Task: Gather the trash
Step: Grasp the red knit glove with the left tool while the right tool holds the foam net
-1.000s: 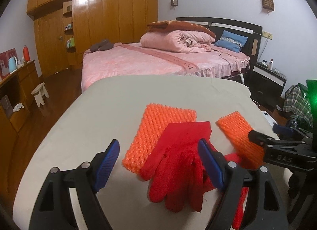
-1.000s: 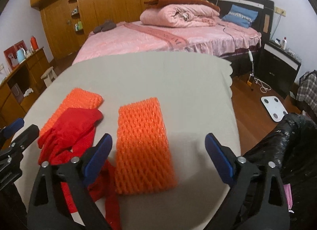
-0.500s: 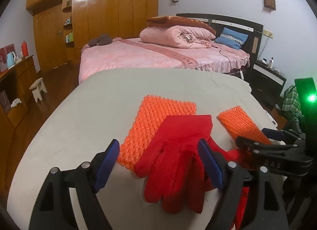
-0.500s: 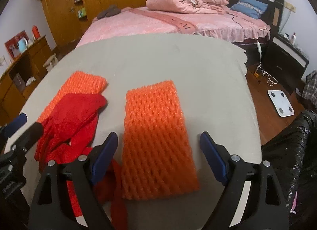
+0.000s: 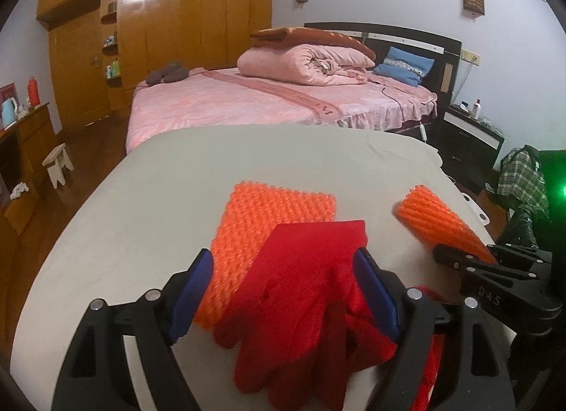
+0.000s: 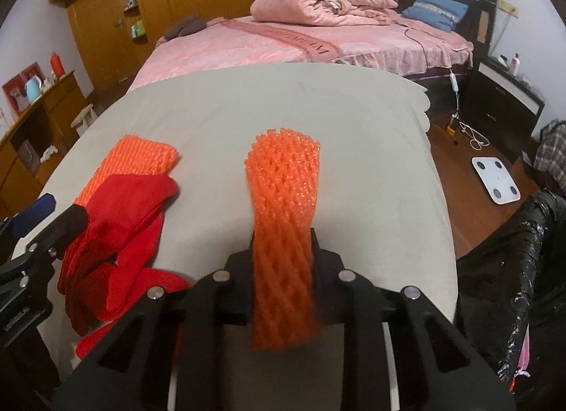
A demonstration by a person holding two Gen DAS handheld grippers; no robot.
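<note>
My right gripper (image 6: 283, 244) is shut on an orange foam net (image 6: 283, 206), squeezed between its jaws and lifted a little off the grey table (image 6: 371, 170); the net also shows in the left wrist view (image 5: 438, 223). My left gripper (image 5: 283, 283) is open, its blue pads (image 5: 191, 283) on either side of the red gloves (image 5: 300, 290). A second orange foam net (image 5: 269, 223) lies flat under the gloves' cuff. The gloves (image 6: 116, 220) and that net (image 6: 138, 160) lie to the left in the right wrist view.
A black trash bag (image 6: 513, 269) hangs open at the table's right edge. A white scale (image 6: 495, 184) lies on the wooden floor. A pink bed (image 5: 283, 99) stands beyond the table, a nightstand (image 5: 470, 138) to its right, wooden cabinets (image 5: 28, 142) at the left.
My right gripper closed on the right-hand orange net and pinched it into a narrow strip. My left gripper stayed open over the red gloves, drifting slightly.
</note>
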